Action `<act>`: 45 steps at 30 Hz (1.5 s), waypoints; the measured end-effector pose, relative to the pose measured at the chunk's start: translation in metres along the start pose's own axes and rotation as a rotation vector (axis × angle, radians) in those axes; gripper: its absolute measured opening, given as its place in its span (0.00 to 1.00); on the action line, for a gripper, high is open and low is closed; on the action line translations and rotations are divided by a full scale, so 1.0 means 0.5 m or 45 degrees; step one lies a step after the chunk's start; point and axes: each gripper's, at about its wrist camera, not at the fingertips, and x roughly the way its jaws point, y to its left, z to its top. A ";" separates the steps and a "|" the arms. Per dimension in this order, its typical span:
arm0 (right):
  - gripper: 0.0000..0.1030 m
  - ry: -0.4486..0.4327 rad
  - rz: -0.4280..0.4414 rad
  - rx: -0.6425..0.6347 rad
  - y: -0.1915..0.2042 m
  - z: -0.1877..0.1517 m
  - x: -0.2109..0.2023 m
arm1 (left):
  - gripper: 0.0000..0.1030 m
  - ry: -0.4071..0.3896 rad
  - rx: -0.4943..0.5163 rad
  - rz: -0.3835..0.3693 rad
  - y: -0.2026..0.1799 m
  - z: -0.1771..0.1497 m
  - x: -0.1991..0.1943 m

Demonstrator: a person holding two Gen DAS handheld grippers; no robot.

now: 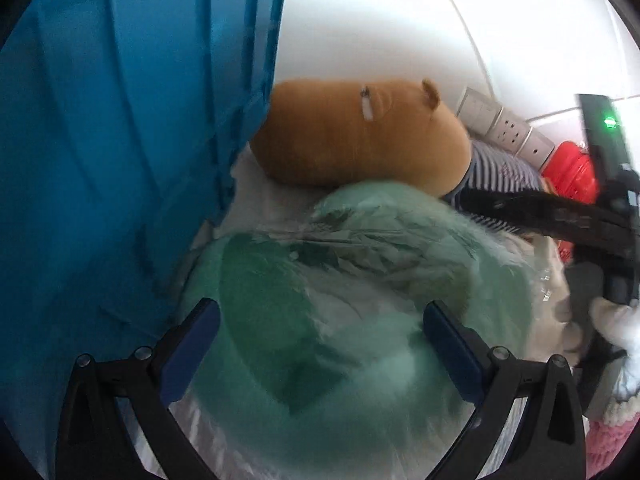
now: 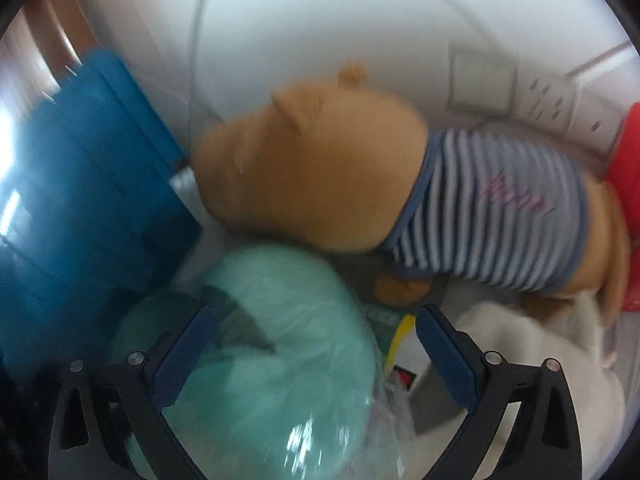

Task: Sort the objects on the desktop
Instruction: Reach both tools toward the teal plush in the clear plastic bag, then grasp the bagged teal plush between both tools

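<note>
Both claws gape over the bagged green pillow [image 1: 360, 280], lying near the plush [image 1: 360, 136], right of the blue bin [image 1: 120, 140]; left gripper [image 1: 320, 344] and right gripper [image 2: 312, 344] hold nothing. Next, probably: pinch the pillow, lift left into bin

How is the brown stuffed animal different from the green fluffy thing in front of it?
The brown plush toy lies bare and wears a striped shirt; the mint-green plush item is wrapped in clear plastic and has no clothing. The brown plush toy is long, with a head and ears; the mint-green plush item looks rounded, with no face showing. Both are soft and lie beside the blue bin.
</note>
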 end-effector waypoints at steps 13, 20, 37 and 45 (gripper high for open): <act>1.00 0.241 0.219 0.005 0.024 -0.208 -0.019 | 1.00 0.126 0.045 -0.024 0.010 -0.165 -0.034; 1.00 0.327 0.299 0.209 -0.003 -0.424 -0.090 | 1.00 0.205 0.138 -0.064 -0.029 -0.284 -0.094; 0.97 0.174 0.073 0.541 -0.204 -0.713 -0.299 | 1.00 0.317 0.487 -0.241 -0.320 -0.484 -0.169; 0.97 0.089 0.095 0.684 -0.303 -0.738 -0.278 | 1.00 0.281 0.532 -0.247 -0.357 -0.477 -0.154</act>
